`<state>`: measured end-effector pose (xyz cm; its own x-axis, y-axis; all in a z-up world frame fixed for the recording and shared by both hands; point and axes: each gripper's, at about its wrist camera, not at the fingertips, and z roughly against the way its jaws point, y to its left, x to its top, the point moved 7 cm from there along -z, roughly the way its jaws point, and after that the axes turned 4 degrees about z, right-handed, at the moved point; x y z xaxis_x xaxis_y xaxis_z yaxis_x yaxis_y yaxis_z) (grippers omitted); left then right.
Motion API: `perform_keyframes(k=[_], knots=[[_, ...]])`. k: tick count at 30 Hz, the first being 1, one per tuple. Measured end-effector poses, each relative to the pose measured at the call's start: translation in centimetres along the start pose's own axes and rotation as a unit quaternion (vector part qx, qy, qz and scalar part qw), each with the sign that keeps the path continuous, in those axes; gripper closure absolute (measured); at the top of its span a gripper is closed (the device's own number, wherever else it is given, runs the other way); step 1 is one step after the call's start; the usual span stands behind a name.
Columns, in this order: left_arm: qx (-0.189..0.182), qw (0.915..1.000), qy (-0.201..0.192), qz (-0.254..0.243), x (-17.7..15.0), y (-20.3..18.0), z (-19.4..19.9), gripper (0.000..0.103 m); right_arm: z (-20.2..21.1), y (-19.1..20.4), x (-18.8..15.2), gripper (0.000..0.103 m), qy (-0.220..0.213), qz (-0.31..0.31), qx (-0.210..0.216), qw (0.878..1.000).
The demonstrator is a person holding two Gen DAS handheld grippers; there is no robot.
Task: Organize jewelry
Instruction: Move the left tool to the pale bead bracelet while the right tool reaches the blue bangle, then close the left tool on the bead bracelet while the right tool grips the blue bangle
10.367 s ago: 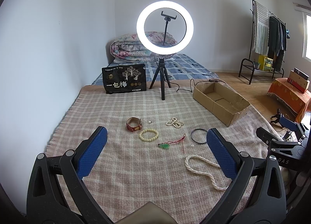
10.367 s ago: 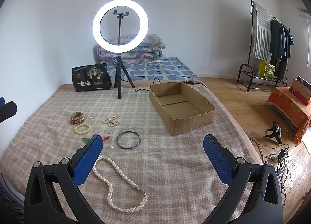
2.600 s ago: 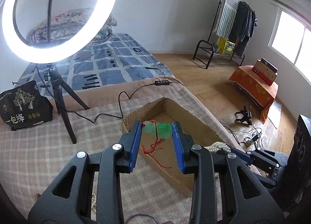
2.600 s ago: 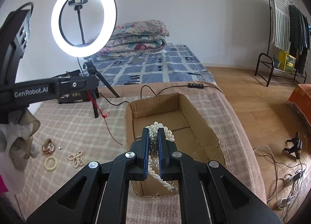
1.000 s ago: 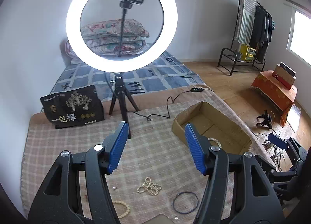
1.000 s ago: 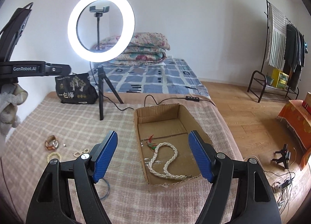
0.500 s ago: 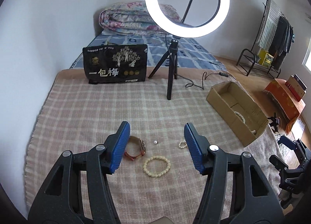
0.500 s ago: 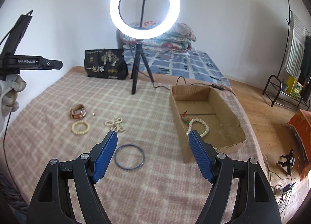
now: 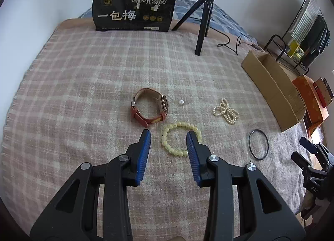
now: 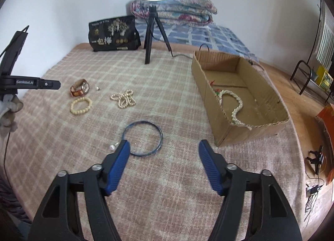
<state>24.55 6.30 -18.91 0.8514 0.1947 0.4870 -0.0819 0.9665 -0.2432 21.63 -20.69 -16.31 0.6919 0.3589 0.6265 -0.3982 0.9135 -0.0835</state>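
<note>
My left gripper (image 9: 168, 134) is open and empty, low over the blanket, its pads on either side of a yellow bead bracelet (image 9: 180, 138). A red-strap watch (image 9: 149, 107), a loose pearl (image 9: 181, 102) and a pearl bracelet bundle (image 9: 226, 111) lie beyond. My right gripper (image 10: 163, 146) is open and empty just short of a dark bangle (image 10: 142, 137), with a pearl (image 10: 112, 147) by its left finger. The cardboard box (image 10: 227, 128) holds a pearl necklace (image 10: 234, 105) and a green pendant on red cord (image 10: 216, 90).
A ring light on a tripod (image 10: 150, 38) and a black printed bag (image 9: 133, 9) stand at the blanket's far edge. A cable (image 9: 233, 42) runs past the box. The blanket edge drops off right of the box (image 9: 271, 86). Folded quilts (image 10: 173, 11) lie behind.
Both grippers have dropped lower and closer to the blanket. The left has come up to the bead bracelet, the right to the dark bangle. Both stay open.
</note>
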Motion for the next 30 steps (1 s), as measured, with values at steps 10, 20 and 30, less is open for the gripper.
perform_keyframes(k=[10,20,30], knots=[[0.028,0.9987,0.041,-0.005,-1.3,-0.1,-4.0,0.072,-4.7,0.4,0.2,0.060,0.039,0.000,0.016,0.999],[0.044,0.9974,0.056,-0.011,-1.3,0.2,-6.3,0.072,-6.8,-0.2,0.2,0.060,0.057,0.001,0.014,0.998],[0.035,0.9983,0.046,-0.005,-0.9,0.2,-7.2,0.073,-7.9,-0.3,-0.1,0.060,0.075,-0.001,0.007,0.997]])
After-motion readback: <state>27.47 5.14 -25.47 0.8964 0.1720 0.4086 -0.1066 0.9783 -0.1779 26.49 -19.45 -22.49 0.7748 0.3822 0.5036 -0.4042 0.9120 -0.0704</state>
